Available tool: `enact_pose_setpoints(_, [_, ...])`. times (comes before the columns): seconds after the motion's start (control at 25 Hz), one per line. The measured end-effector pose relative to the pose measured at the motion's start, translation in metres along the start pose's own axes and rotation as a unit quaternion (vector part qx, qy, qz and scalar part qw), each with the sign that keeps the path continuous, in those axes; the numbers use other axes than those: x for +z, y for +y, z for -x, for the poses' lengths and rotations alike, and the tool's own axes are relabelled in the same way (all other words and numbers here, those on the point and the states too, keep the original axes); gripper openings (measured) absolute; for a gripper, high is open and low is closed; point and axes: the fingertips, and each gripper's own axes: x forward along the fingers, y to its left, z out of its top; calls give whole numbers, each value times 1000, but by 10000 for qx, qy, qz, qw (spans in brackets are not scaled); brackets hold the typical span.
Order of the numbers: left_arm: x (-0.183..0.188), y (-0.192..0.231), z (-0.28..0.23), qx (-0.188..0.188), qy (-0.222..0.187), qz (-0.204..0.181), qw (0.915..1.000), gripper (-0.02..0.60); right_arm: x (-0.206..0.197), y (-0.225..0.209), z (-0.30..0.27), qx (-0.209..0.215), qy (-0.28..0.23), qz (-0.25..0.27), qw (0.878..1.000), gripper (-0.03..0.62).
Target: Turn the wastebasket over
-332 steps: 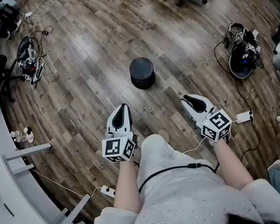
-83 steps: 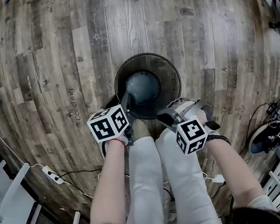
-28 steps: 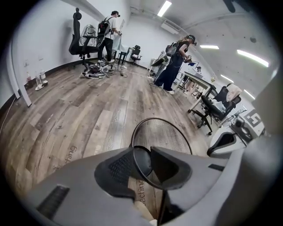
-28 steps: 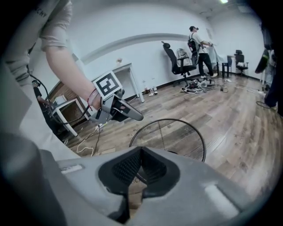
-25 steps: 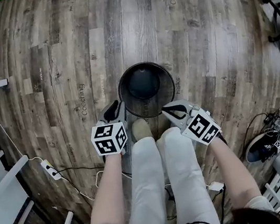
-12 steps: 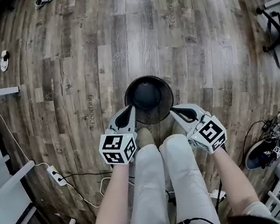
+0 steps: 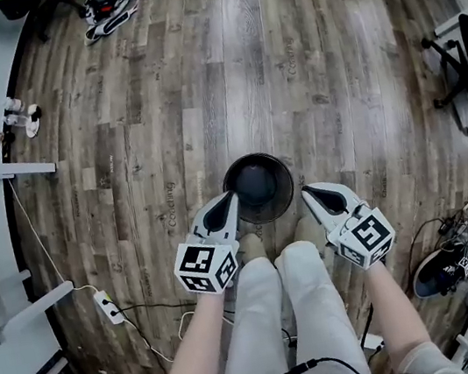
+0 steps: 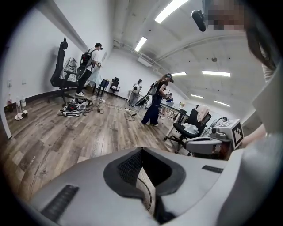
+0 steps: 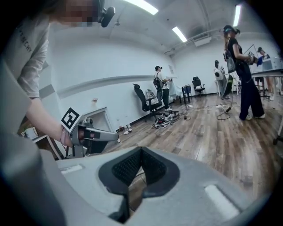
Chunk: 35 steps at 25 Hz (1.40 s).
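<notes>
both grippers are closed and empty. left gripper [image 7: 230,196] and right gripper [image 7: 306,190] reach up from the lower centre, tips angled inward, flanking the wastebasket [image 7: 257,184]. it stands mouth-up at frame centre on the wood floor [image 7: 198,81]. power strip [image 7: 110,307] lies lower left, office chair [image 7: 467,67] at the right edge. floor print [image 7: 170,205] reads roughly "coating".

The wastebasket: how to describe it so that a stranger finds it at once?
Look at the wooden floor, just ahead of the person's shoes. Between the left gripper and the right gripper stands the wastebasket. It is the only dark round bin, open side up.
</notes>
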Motion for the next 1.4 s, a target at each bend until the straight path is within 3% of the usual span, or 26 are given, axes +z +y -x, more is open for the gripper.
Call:
enact_pose_setpoints(0.6, [108,-68,88,-384,-696,-558,9953,-2,124,56,66,-203,-923,-118,9955,0])
enact_pose_setpoints(1.16, [207,-143,154,-792,-1113,-1379,9810,-2,232,106,126,-329,-1540,-8,9875,0])
enact_pose_setpoints(1.4, [237,-172,184,-922,-1339,-1451,9760,-2,260,132,151,-233,-1615,92,9866,0])
